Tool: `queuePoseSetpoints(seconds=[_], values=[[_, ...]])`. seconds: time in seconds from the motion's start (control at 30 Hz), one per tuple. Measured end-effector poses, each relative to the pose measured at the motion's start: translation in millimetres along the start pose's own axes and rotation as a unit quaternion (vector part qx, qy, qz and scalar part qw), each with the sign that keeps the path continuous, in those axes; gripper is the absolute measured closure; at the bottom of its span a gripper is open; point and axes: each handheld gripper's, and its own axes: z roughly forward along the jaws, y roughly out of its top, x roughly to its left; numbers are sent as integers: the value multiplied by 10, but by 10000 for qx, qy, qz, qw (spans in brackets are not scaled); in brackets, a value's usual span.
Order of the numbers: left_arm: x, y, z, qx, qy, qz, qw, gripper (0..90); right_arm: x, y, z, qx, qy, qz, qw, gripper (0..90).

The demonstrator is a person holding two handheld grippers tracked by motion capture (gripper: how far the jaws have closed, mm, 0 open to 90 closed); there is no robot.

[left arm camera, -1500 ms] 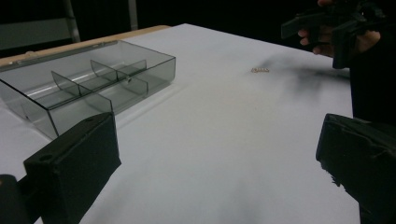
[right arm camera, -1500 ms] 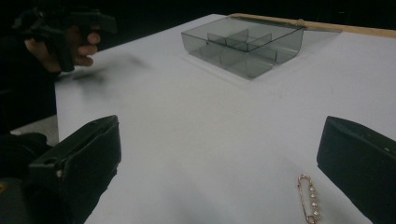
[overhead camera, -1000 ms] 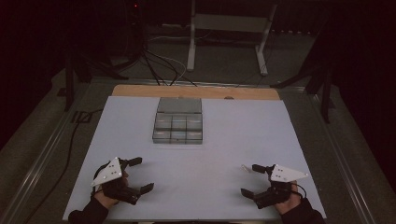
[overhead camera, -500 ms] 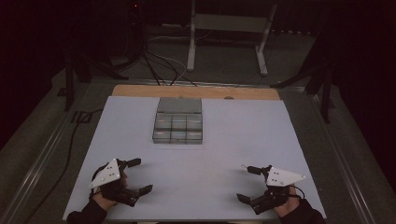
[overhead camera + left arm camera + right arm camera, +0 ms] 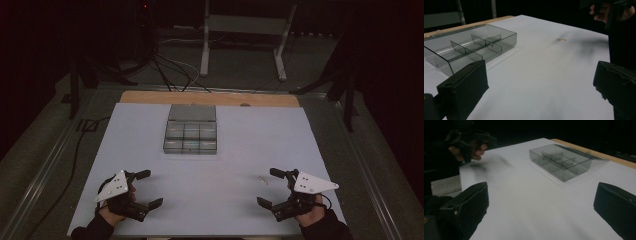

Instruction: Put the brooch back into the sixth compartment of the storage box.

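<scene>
The right gripper (image 5: 274, 188) is sliding back toward the person and is now sitting lower at the near edge than a moment ago. Its jaws are wide apart and holding nothing. The left gripper (image 5: 146, 189) is staying put, jaws wide apart too, empty. Just past the right gripper, a tiny pale thing (image 5: 262, 180) is lying alone on the white table (image 5: 250, 135). Farther off, the clear box (image 5: 191, 129) with little compartments is waiting. I think the picking up is only about to start.
</scene>
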Motion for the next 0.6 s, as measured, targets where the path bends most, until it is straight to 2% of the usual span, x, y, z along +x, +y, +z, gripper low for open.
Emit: queuePoseSetpoints(seconds=[0.37, 0.6], values=[[1, 0, -3, -27, -12, -33, 10000, 11, -101, 48, -41, -101, -435, 97, 9990, 11], [-2, 2, -1, -15, -10, -17, 10000, 12, -161, 50, -51, -100, -573, 175, 9982, 11]])
